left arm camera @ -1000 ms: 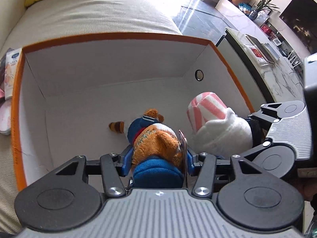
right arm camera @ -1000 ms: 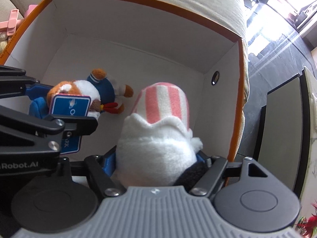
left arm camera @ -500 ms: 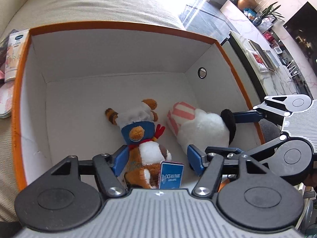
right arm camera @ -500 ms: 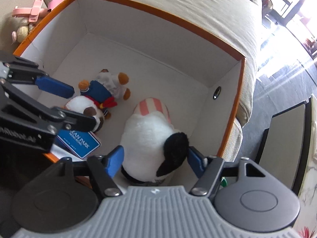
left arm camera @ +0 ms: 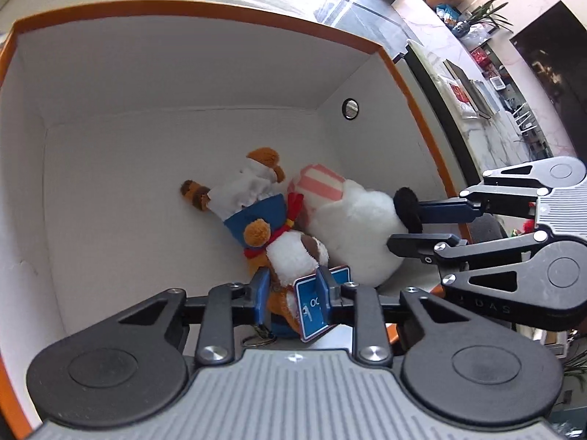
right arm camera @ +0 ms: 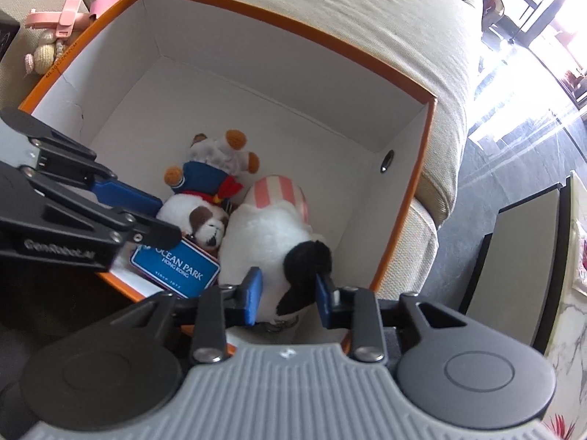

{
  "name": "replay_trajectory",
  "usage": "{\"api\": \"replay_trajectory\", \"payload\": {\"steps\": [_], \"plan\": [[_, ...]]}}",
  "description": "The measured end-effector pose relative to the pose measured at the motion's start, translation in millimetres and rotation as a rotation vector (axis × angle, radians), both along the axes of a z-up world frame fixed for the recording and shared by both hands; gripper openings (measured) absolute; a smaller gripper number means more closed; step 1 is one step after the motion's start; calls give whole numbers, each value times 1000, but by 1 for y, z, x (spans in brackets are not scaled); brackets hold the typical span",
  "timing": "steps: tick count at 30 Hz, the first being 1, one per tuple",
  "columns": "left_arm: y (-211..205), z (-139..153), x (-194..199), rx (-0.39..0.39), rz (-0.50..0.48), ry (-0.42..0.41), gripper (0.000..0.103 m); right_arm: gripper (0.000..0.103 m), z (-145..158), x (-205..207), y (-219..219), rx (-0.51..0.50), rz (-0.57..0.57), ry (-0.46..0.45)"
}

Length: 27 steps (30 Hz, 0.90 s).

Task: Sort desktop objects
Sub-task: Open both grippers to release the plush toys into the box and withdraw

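Left wrist view: my left hand-held gripper (left arm camera: 291,291) hangs over the near edge of an orange-rimmed white box (left arm camera: 205,18), its blue fingers partly closed around the red panda plush (left arm camera: 279,242) and its blue Ocean Park tag (left arm camera: 312,304); whether they actually pinch, I cannot tell. The plush lies on the box floor toward the near right corner, touching the white plush with a pink-striped cap (left arm camera: 348,227) at its right. Right wrist view: my right hand-held gripper (right arm camera: 290,295) flanks that white plush's (right arm camera: 268,242) black ear (right arm camera: 308,260), jaws parted, grip unclear. The box (right arm camera: 293,33) sits on a beige sofa (right arm camera: 348,3), with pink clips (right arm camera: 62,18) beyond its left wall.
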State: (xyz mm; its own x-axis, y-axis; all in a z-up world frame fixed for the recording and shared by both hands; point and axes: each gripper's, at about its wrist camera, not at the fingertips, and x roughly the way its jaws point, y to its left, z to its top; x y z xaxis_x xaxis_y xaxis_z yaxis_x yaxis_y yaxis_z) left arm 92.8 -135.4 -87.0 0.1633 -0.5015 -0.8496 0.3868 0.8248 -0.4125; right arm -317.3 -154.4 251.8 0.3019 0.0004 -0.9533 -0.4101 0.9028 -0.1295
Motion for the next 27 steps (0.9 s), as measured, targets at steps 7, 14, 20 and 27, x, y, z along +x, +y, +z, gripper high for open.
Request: {"api": "replay_trajectory", "payload": {"steps": [7,14,20,27], "plan": [[-17,4,1,25,-25,-52,31,33,0,-4,-8,-14,1,9],[-7,22,-10,68,-28,-97,50,43,12,-5,-1,-44,31,-41],[14,55,-17,9,0,-168,58,46,39,4,12,1,44,-98],[55,93,-7,15,56,-270,58,46,72,21,52,132,108,-183]]}}
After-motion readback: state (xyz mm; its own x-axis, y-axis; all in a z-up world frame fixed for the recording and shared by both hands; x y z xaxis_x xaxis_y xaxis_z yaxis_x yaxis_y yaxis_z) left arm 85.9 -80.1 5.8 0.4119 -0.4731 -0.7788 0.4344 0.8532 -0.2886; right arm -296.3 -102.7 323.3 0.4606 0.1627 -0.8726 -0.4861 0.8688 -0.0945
